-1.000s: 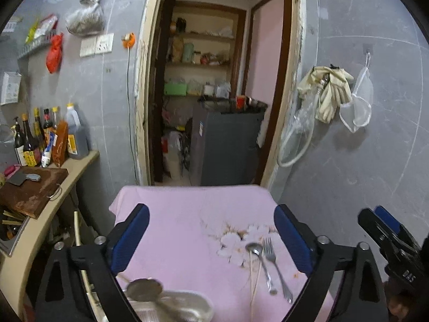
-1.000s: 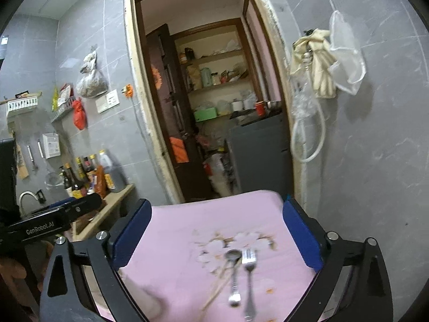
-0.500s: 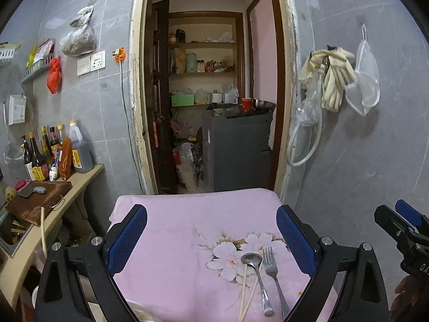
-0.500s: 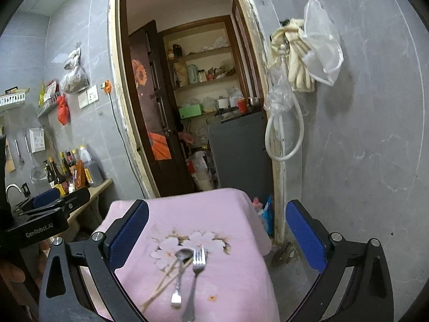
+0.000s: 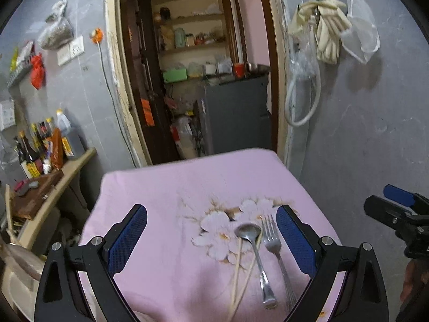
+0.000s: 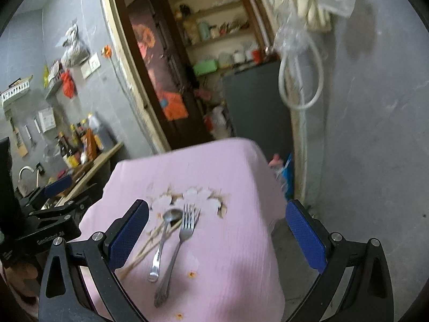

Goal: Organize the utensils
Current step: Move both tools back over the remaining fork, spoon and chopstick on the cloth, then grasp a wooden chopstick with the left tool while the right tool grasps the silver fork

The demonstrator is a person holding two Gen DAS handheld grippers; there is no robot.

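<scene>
Holding both the left gripper [image 5: 211, 237] and right gripper [image 6: 215, 233] wide open and empty, you have the spoon [image 5: 256, 255], fork [image 5: 276, 252] and chopsticks [image 5: 241, 268] lying lengthwise between your left jaws on the pink surface [image 5: 166, 193], nearer that hand.

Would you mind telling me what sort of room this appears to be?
Most likely a home kitchen: sauce bottles on a counter, a sink tap, and pantry shelves through the doorway.
</scene>
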